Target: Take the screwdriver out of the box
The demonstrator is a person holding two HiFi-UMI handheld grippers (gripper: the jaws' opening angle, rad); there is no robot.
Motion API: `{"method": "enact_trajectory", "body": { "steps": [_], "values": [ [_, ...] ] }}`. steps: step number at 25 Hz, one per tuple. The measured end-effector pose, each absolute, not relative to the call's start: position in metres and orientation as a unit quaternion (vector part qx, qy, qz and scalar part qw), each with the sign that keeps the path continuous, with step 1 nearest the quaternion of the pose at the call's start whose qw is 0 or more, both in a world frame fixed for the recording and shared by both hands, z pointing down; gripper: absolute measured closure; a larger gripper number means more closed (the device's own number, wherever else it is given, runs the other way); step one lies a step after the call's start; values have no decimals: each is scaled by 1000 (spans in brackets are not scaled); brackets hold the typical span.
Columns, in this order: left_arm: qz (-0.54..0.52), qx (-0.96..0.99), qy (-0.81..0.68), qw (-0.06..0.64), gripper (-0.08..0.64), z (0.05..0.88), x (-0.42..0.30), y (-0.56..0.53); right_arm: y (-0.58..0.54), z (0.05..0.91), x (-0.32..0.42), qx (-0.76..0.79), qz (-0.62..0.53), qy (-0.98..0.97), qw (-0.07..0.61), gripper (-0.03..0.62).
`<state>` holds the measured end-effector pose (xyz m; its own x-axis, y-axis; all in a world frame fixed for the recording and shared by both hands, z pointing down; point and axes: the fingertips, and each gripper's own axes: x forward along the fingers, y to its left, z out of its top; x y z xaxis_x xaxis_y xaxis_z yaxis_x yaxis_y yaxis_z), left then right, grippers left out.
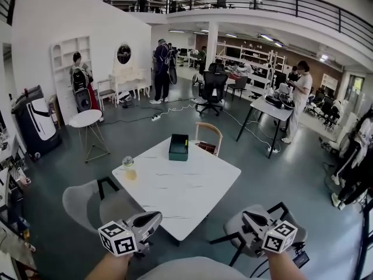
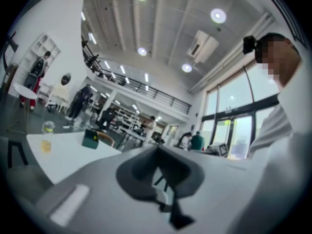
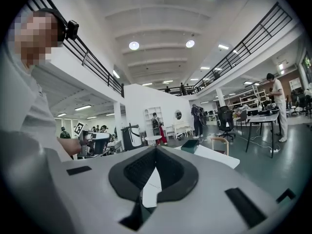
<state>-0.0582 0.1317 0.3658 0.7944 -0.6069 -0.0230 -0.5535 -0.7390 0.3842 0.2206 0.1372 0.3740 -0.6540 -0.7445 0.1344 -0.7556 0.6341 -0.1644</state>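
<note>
A dark green open box stands at the far edge of the white marble table. Something yellow-green shows inside it at the right; the screwdriver itself I cannot make out. My left gripper and right gripper hang side by side near my body, short of the table's near corner, both pointing toward the box. Each is shut with nothing between its fingers. The left gripper view shows the box far off beyond the jaws, which meet at the tip. The right gripper view shows it too, past jaws that are also closed together.
A glass of yellow liquid stands on the table's left corner. A wooden chair is behind the box, and grey chairs flank the near side. A round white side table is at the left. People stand around the room.
</note>
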Motion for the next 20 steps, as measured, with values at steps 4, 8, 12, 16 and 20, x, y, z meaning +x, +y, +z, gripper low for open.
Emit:
{"method": "enact_trajectory", "body": {
  "steps": [4,8,12,16,20],
  "values": [
    [-73,935,-297,179,555,359,-91,91,104,362,184,424,95,-900,27,584],
    [-73,938,-286,180,555,356,-122,56,74,358,147,430,98,-897,28,584],
    [-72,941,-274,186,555,362,-140,32,52,362,124,435,101,-894,34,584],
    [-70,941,-267,194,555,370,-164,10,32,363,102,444,105,-889,38,584],
    [-73,942,-260,199,555,372,-184,-9,14,361,82,450,105,-886,45,584]
  ]
}}
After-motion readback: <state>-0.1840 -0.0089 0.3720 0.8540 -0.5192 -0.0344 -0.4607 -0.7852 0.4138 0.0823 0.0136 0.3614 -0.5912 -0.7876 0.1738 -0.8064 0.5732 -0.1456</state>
